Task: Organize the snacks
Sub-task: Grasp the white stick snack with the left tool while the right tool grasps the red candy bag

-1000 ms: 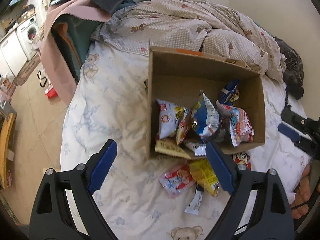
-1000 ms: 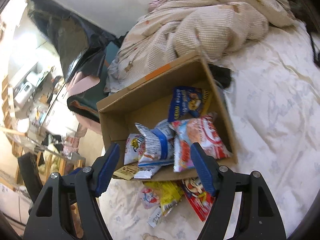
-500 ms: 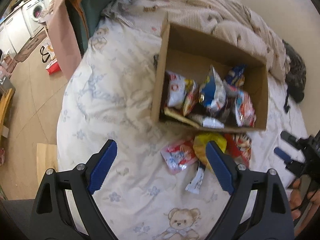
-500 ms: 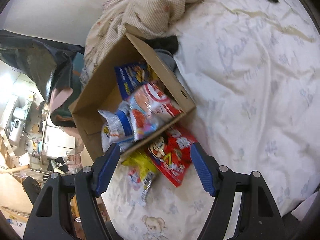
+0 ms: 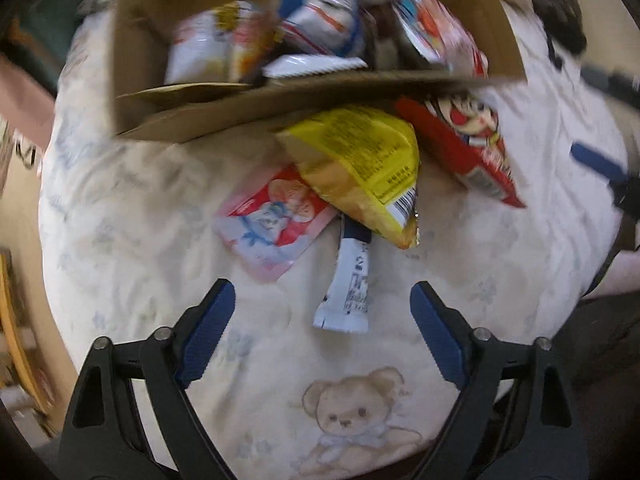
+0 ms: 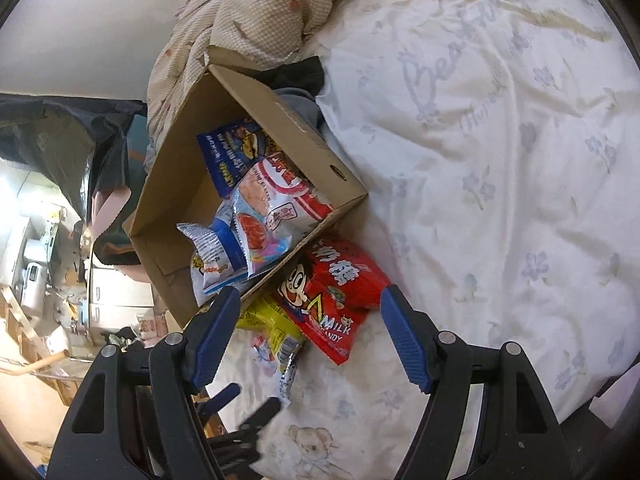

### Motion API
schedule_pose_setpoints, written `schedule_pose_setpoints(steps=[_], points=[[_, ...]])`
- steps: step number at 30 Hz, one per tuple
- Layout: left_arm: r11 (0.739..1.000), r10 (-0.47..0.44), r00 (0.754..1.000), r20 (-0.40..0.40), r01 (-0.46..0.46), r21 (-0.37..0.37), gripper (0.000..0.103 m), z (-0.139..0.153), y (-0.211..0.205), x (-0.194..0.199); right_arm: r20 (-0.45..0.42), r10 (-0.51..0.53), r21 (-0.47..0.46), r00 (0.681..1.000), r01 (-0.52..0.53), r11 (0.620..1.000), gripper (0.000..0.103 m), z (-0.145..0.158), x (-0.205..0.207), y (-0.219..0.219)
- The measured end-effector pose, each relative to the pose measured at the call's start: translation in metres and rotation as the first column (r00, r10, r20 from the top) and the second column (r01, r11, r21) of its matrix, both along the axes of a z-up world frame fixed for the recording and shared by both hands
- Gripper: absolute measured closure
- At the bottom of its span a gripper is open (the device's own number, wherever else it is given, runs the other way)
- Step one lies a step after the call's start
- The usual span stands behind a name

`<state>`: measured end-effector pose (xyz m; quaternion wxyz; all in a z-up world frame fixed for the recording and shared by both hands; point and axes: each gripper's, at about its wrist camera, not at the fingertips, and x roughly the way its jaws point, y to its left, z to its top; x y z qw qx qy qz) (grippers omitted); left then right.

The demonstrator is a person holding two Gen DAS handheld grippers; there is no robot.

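A cardboard box [image 5: 132,80] holding several snack packets lies on the bed; it also shows in the right wrist view [image 6: 304,136]. In front of it lie a yellow packet [image 5: 360,160], a red milk candy bag [image 5: 472,148], a pink-white packet [image 5: 276,220] and a white stick packet [image 5: 350,288]. My left gripper [image 5: 322,312] is open and empty, just short of the stick packet. My right gripper [image 6: 310,320] is open and empty, with the red milk candy bag [image 6: 332,292] and yellow packet [image 6: 268,324] between its fingers' line of sight.
A rumpled checked quilt [image 6: 272,12] lies behind the box. The white printed sheet [image 6: 500,160] spreads to the right. The bed edge and floor lie to the left [image 5: 16,220]. The right gripper's finger shows in the left wrist view [image 5: 596,164].
Both grippers have moved down and closer to the loose packets in front of the box. The left view now sits low over the stick packet. Both stay open.
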<state>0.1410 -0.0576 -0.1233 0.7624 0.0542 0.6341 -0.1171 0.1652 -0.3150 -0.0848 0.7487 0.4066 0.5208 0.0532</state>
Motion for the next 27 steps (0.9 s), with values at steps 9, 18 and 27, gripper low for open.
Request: schedule_pose_setpoints(steps=[9,18,27], points=[[0.999,-0.045,0.998,-0.049,0.045,0.007,0.088,-0.014,-0.011,0.004,-0.017,-0.012,-0.015,1.000,0.012,1.000,0.028,-0.003,0.002,-0.004],[0.995,-0.004,0.999,-0.051,-0.001,-0.097,0.088,0.036,0.027,-0.031,-0.101,0.028,-0.060,0.995,-0.034,0.998,0.028,-0.023,0.007,0.007],[0.984,0.124,0.971,0.207,-0.093,-0.152,0.088,0.096,0.055,-0.032,-0.163,0.196,-0.294,0.967,-0.238,0.926,0.012,-0.043,0.027,0.056]])
